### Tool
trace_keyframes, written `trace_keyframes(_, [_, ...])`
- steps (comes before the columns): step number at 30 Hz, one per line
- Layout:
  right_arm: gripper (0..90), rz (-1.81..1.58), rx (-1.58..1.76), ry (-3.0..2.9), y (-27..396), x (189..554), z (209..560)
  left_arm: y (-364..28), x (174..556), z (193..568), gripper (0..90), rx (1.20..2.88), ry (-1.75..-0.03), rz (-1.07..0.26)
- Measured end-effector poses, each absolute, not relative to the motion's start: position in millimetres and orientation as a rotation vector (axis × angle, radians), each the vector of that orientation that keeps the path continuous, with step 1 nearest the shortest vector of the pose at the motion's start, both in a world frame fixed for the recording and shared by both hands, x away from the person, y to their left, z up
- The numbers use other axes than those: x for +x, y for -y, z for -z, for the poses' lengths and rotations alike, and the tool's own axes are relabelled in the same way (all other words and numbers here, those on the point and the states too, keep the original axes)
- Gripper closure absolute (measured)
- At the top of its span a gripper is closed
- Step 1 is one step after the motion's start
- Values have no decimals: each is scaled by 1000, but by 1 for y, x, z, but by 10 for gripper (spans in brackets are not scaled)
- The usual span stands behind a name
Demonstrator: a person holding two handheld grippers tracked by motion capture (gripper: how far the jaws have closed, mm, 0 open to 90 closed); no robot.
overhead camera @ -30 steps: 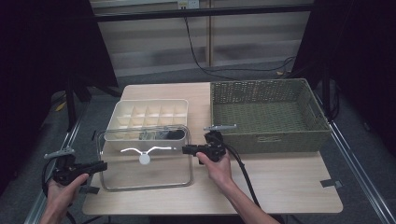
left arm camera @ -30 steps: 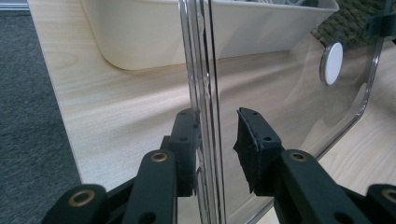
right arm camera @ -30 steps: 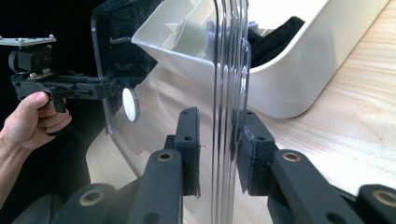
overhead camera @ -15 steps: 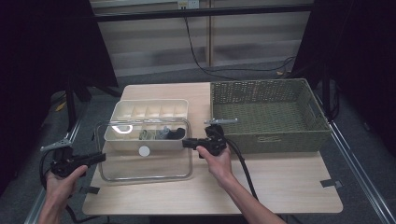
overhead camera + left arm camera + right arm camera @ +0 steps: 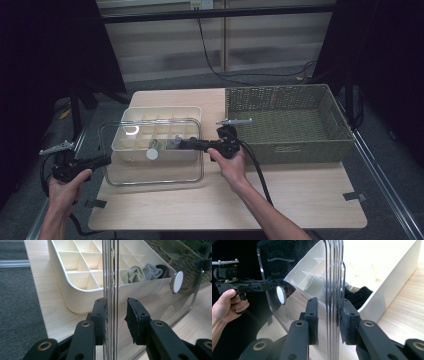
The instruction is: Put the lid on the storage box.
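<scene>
left gripper [image 5: 116, 315] pinching left edge of clear lid [image 5: 150, 172], right gripper [image 5: 329, 320] pinching its right edge, lid with white knob [image 5: 151, 154] held up over front of cream divided box [image 5: 165, 112], socks [image 5: 140, 273] inside, woven basket [image 5: 290, 120] beside, wooden table [image 5: 300, 200]

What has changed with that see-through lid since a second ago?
The clear lid, held at its two ends by the left gripper and right gripper, has been carried away from the table's near edge and lifted over the cream divided box. Both grips stayed on the lid; the box and the woven basket kept their places.
</scene>
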State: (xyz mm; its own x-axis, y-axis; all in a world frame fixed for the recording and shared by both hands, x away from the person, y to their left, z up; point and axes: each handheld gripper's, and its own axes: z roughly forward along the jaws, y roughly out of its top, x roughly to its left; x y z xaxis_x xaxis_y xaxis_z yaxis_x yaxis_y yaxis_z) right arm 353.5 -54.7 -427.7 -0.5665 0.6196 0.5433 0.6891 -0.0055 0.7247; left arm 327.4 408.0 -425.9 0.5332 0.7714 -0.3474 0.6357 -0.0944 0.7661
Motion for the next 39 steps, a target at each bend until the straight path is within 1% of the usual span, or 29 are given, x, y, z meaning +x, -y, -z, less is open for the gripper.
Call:
trace_keyframes(18, [708,1672,-1473,2173,58,373,416,-397,359,411,676,1845,-1165,-212])
trace_keyframes(25, [708,1704,-1468,2168,59,383,404,-396,370,392,675,1833,-1151,-243])
trace_keyframes(39, [708,1734,-1470,2161,56,399,387,-398,384,374,673,1821,-1148,-275])
